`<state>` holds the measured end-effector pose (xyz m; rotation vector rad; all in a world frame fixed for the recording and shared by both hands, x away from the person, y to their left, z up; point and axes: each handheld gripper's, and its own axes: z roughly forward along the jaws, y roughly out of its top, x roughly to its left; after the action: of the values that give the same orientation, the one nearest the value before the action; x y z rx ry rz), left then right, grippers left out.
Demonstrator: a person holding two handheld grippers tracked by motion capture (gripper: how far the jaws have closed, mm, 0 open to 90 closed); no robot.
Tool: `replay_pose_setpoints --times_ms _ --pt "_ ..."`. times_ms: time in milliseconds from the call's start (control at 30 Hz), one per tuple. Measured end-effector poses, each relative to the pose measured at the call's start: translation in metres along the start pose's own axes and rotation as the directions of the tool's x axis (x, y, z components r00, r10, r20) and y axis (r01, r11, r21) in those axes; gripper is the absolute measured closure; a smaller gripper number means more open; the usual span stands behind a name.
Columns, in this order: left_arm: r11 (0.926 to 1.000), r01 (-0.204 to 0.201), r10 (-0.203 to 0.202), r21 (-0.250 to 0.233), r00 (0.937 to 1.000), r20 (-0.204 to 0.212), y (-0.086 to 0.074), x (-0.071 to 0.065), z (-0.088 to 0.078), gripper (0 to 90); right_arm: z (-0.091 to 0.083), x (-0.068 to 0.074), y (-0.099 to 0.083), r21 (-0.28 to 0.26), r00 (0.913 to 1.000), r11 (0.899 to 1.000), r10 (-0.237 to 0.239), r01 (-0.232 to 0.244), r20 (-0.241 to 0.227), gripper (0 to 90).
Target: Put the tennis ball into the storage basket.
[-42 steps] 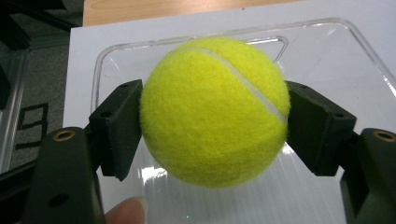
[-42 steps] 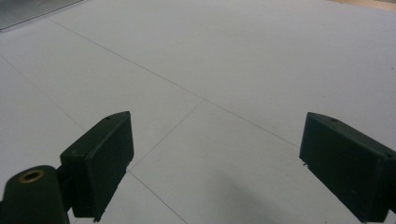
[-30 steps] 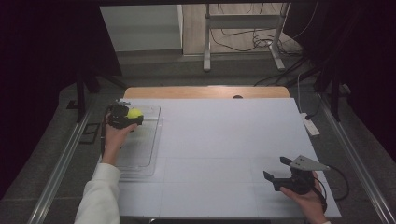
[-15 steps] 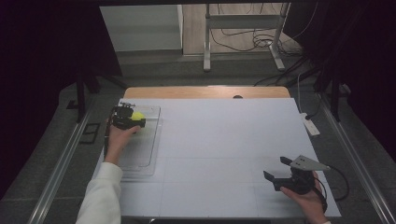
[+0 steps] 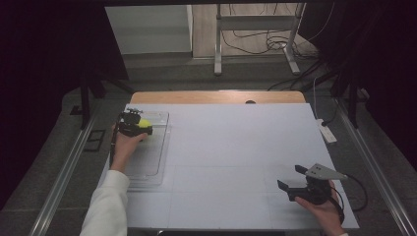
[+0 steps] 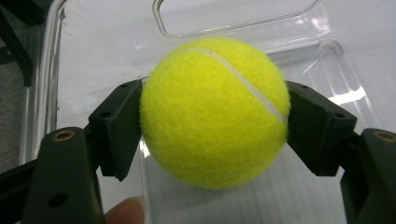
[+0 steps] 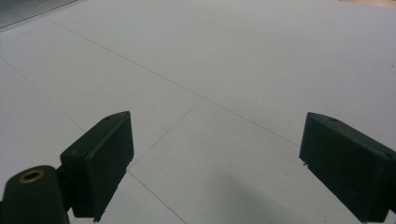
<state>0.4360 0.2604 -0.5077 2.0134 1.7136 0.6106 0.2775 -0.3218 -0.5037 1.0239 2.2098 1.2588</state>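
The left tool gripped a yellow tennis ball over the far end of a clear plastic tray. The right tool waited wide and empty over the bench. Next, likely a lift clear or a release into the tray.

left gripper clamped on yellow tennis ball, ball between its 2 jaws, clear tray right under. right gripper jaws spread, just white table between them.

tennis ball — fuzzy yellow, white seam | pinched between black fingers | above clear tray, far end
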Motion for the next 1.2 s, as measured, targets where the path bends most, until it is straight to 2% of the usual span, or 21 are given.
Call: replay_pose_setpoints --times_ms 267,633,800,900,1033,1200 --pt "0.9999 -0.012 0.012 0.002 0.9997 -0.021 0.0 -0.002 0.002 25.9 0.0 0.0 0.0 0.001 1.0 1.0 0.0 0.0 -0.001 10.2" --pt "0.9992 0.014 -0.013 -0.038 0.9999 0.007 0.001 -0.001 -0.003 18.3 0.0 0.0 0.0 0.004 1.0 1.0 -0.002 0.002 -0.001 10.2" --pt "0.9972 0.028 -0.026 -0.069 0.9992 0.031 0.002 -0.003 -0.009 14.7 0.0 0.0 0.0 0.002 1.0 1.0 -0.002 0.002 0.0 10.2" --pt "0.9947 0.042 -0.036 -0.094 0.9976 0.058 0.002 -0.002 -0.013 14.0 0.0 0.0 0.0 0.002 1.0 1.0 -0.003 0.003 0.001 10.2" --pt "0.9905 0.055 -0.042 -0.126 0.9941 0.1 0.002 -0.002 -0.018 12.6 0.0 0.0 0.0 0.0 1.0 1.0 -0.002 0.002 0.001 10.2" --pt "0.9827 0.084 -0.059 -0.165 0.9866 0.152 0.001 0.0 -0.024 11.9 0.0 0.0 0.0 0.001 1.0 1.0 -0.001 0.001 0.001 10.2"
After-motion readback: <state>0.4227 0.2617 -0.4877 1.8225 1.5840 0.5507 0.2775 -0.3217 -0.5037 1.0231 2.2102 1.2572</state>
